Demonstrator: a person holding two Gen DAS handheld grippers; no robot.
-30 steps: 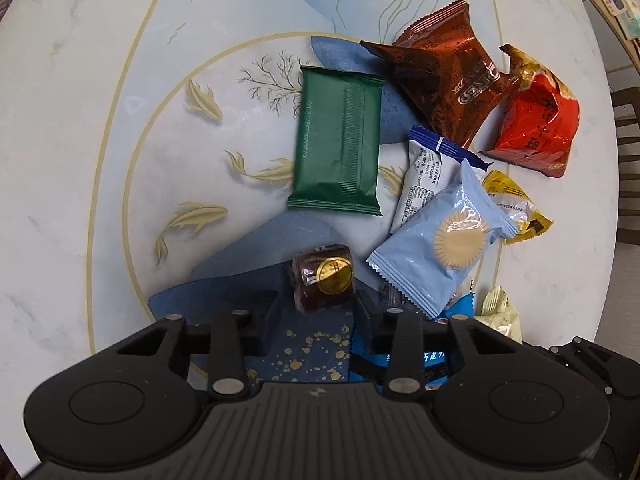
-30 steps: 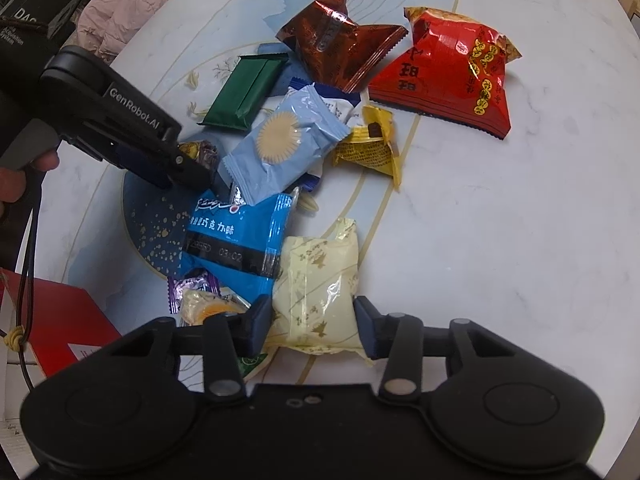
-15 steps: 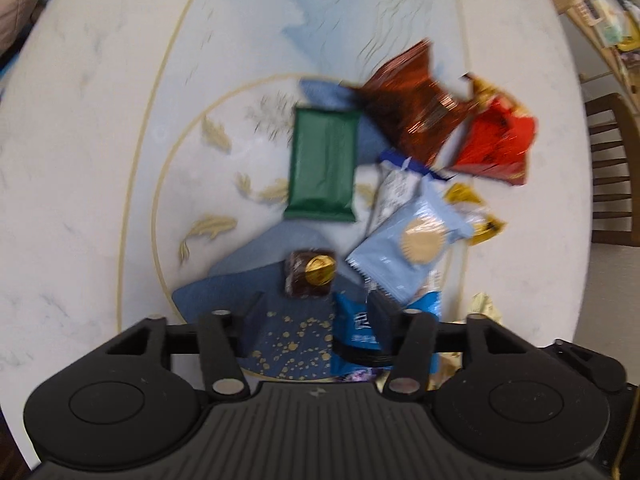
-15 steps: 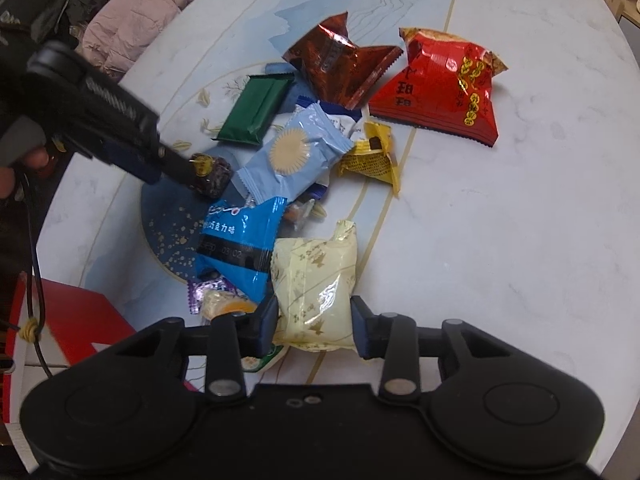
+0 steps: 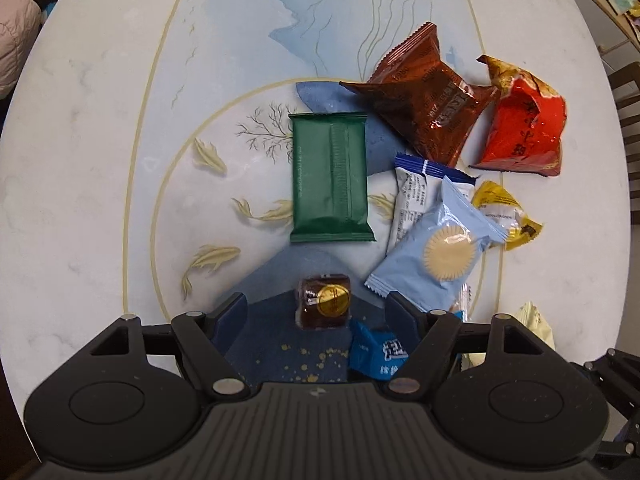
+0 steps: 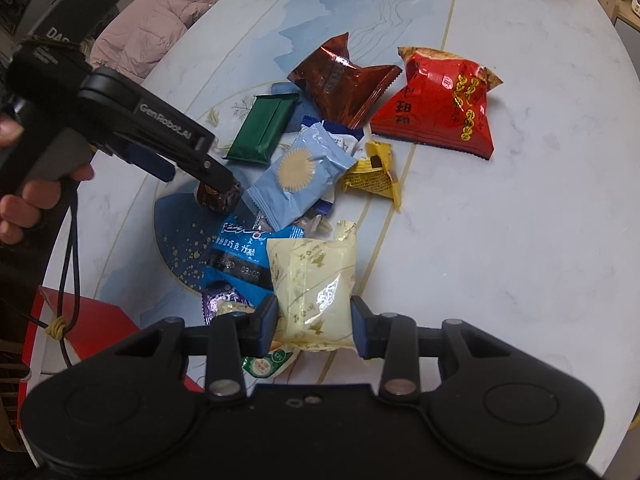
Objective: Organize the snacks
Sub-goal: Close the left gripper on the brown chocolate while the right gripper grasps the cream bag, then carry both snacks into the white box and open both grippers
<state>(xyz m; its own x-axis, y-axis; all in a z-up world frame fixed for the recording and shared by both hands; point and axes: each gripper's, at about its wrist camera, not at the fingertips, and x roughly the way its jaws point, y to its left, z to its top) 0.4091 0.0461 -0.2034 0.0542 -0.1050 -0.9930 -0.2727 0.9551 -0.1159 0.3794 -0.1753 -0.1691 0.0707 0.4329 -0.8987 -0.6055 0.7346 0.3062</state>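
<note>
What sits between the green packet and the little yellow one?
In the left wrist view, a white-and-blue packet and a light blue packet overlapping it.

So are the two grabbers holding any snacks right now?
The right gripper squeezes the cream packet by the sides of its near end. The left gripper is open around the brown candy, not touching it.

The white wrapper with blue end [image 5: 412, 196] lies mostly under the light blue packet [image 5: 436, 254], so its print is too small to read. The blue chocolate packet [image 5: 378, 354] is half hidden behind the left gripper's finger [image 5: 404, 312]. In the right wrist view, a purple wrapper [image 6: 218, 300] and a green-labelled one [image 6: 266, 362] show only in part beneath other packets, near the table's closest edge
</note>
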